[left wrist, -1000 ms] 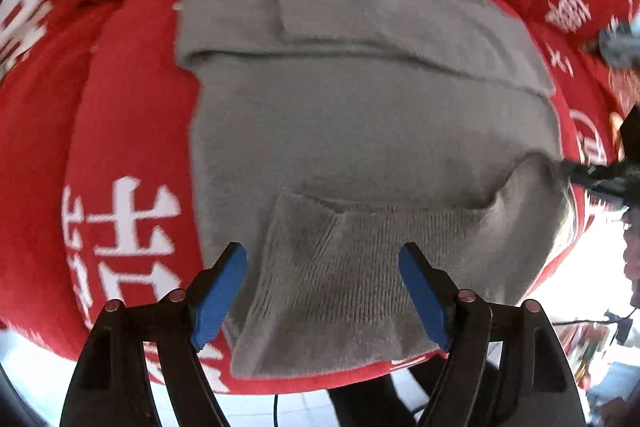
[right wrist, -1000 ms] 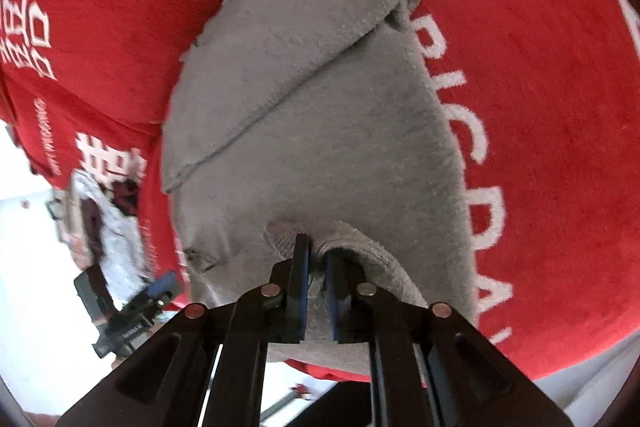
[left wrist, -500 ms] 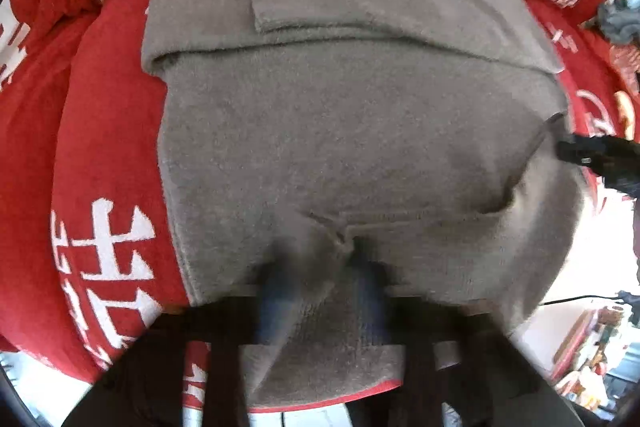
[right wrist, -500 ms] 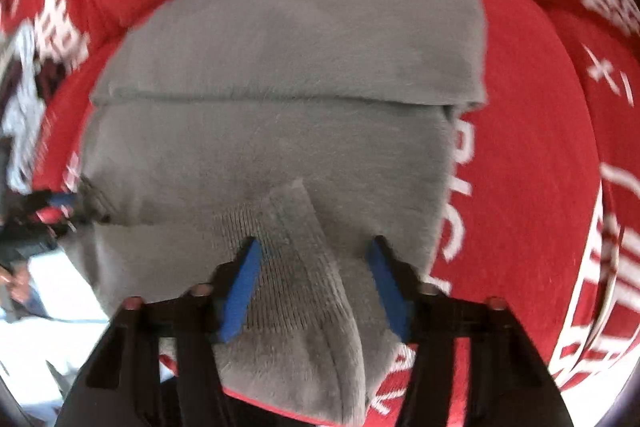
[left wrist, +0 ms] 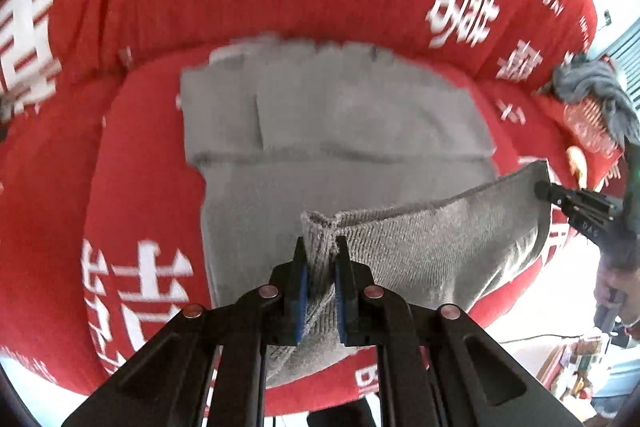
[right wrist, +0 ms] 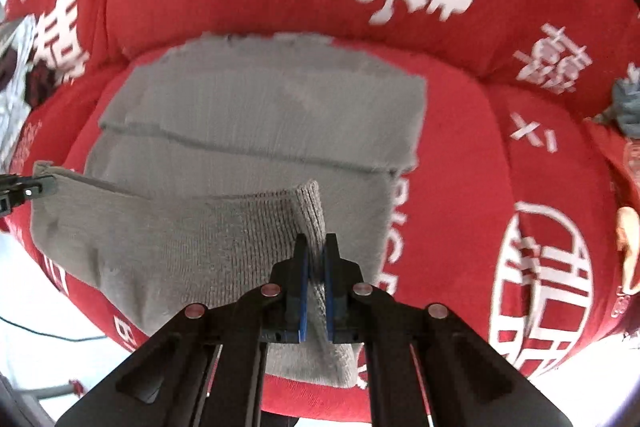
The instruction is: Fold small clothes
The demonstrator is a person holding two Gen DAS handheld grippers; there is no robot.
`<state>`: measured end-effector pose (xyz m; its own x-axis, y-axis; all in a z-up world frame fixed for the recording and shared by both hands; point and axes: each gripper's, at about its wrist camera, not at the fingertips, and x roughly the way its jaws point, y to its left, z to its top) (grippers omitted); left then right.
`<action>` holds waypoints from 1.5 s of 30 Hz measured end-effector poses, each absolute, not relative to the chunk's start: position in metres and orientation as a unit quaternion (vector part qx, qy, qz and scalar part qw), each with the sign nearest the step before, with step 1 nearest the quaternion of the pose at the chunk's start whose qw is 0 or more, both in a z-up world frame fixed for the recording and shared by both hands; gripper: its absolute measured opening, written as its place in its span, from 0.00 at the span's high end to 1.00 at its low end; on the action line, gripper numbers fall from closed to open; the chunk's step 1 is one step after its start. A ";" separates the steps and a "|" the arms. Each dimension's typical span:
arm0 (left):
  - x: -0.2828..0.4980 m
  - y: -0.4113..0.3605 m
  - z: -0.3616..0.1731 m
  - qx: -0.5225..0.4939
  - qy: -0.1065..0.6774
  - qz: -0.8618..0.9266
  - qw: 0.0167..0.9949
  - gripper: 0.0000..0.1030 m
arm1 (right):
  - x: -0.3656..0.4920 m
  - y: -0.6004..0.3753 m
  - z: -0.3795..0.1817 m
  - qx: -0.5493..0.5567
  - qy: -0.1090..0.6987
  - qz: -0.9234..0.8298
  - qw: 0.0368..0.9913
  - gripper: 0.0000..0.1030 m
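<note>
- Left gripper (left wrist: 320, 263) is clamped on the ribbed hem of the grey knit garment (left wrist: 340, 147); the right gripper (right wrist: 316, 263), whose jaws have just been closing, pinches the hem's other corner.
- Hem lifted at the near edge of the red cushion (left wrist: 140, 147); the rest lies flat mid-cushion.
- Risk: soft, stretchy knit may slip out or sag unevenly, skewing the fold.
- Beyond: plush red cover with white lettering.

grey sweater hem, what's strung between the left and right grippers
In the left wrist view, the ribbed hem spans from the left gripper to the right gripper, lifted off the red cover.
</note>
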<state>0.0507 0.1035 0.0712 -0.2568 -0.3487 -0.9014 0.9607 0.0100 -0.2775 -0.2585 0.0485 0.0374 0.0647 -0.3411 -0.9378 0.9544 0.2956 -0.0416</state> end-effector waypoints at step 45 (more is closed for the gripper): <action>0.110 -0.101 -0.012 0.332 0.494 -0.487 0.639 0.25 | -0.299 -0.182 -0.058 0.454 0.408 -0.523 0.595 0.89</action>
<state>0.1097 -0.1006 -0.0116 0.0379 -0.2945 -0.9549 0.9505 0.3057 -0.0565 -0.2986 -0.1821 -0.0583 0.1191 -0.2520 -0.9604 0.9928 0.0410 0.1123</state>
